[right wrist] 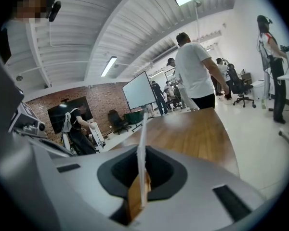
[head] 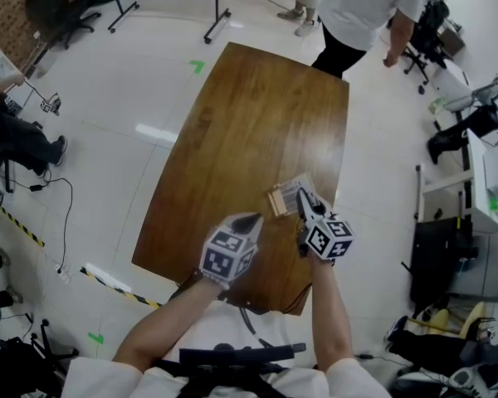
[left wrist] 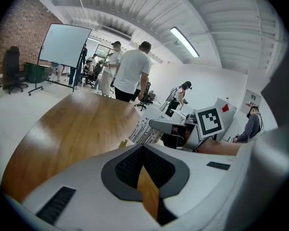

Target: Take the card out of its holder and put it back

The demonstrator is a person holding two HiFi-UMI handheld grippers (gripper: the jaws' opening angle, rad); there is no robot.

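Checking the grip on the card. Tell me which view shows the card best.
Left gripper view: the card shows its printed face, in the right gripper. Head view shows it small; right gripper view only its edge between the jaws.

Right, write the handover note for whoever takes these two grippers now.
Right gripper: shut on the card, pinching it edge-on.
Left gripper: shut and empty, held over the table just short of the holder.
Things: the wooden holder sits near the table's right edge, with the card tilted right beside it. Whether the card is in the slot cannot be told.
Done: the card is gripped.
Left: probably confirm the card is seated in the slot, then release.
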